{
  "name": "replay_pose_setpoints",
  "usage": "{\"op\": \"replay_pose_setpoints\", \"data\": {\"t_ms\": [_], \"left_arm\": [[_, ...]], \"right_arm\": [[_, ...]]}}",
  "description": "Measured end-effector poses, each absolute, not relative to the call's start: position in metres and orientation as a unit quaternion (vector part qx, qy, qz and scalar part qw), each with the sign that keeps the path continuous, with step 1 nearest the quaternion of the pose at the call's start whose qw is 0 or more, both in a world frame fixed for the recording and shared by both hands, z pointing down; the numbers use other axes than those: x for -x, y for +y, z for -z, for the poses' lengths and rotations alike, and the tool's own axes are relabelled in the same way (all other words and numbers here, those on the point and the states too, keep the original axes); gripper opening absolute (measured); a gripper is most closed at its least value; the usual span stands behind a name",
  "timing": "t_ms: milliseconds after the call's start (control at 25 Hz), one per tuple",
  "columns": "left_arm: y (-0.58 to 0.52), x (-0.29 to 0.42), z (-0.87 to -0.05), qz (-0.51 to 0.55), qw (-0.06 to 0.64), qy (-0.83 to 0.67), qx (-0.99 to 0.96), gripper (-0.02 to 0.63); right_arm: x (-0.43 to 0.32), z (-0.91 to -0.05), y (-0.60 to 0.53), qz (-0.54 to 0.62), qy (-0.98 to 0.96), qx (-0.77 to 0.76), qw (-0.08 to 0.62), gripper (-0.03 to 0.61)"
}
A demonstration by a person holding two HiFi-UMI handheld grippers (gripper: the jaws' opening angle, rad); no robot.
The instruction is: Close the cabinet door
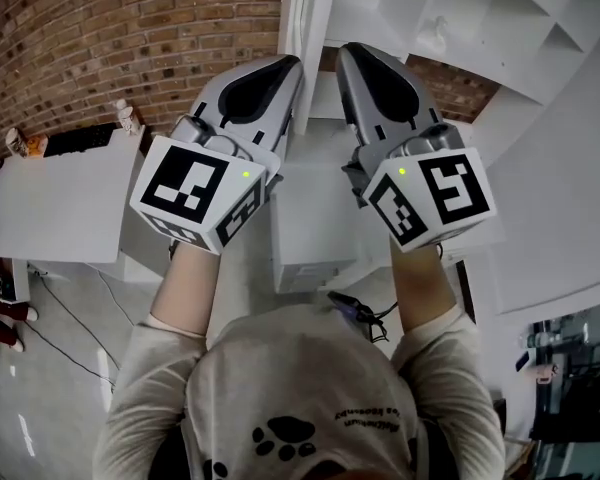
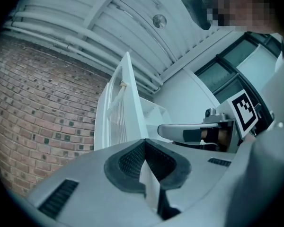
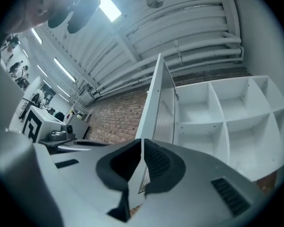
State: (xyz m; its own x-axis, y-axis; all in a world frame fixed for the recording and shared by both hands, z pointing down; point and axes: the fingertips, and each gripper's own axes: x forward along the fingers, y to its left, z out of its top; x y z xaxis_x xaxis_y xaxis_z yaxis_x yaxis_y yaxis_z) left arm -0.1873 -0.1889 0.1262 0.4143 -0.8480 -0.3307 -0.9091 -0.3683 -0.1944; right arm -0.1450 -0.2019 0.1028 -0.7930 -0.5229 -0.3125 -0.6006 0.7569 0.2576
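Observation:
The white cabinet door point(image 1: 302, 18) stands open, its edge toward me between the two grippers. It shows as a slatted panel in the left gripper view point(image 2: 124, 112) and in the right gripper view point(image 3: 157, 105). The white cabinet point(image 3: 222, 119) with its bare shelf compartments lies to the right of the door point(image 1: 450, 18). My left gripper point(image 1: 292, 63) is raised just left of the door's edge, jaws shut with nothing in them point(image 2: 144, 141). My right gripper point(image 1: 346, 50) hangs just right of that edge, also shut and holding nothing point(image 3: 141, 140). I cannot tell whether either touches the door.
A red brick wall point(image 1: 130, 38) runs behind and left of the door. A white table point(image 1: 55, 213) stands at the left, a low white unit point(image 1: 310, 233) below the grippers. Cables point(image 1: 75, 323) trail over the pale floor.

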Motion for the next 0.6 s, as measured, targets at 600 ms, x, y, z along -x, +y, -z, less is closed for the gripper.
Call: {"op": "replay_pose_setpoints", "data": {"t_ms": [600], "left_arm": [[-0.193,0.195,-0.094,-0.082,0.188,0.525,0.826,0.009]], "right_arm": [[0.172,-0.078,-0.207,-0.165,0.940,0.288,0.077,0.128]]}}
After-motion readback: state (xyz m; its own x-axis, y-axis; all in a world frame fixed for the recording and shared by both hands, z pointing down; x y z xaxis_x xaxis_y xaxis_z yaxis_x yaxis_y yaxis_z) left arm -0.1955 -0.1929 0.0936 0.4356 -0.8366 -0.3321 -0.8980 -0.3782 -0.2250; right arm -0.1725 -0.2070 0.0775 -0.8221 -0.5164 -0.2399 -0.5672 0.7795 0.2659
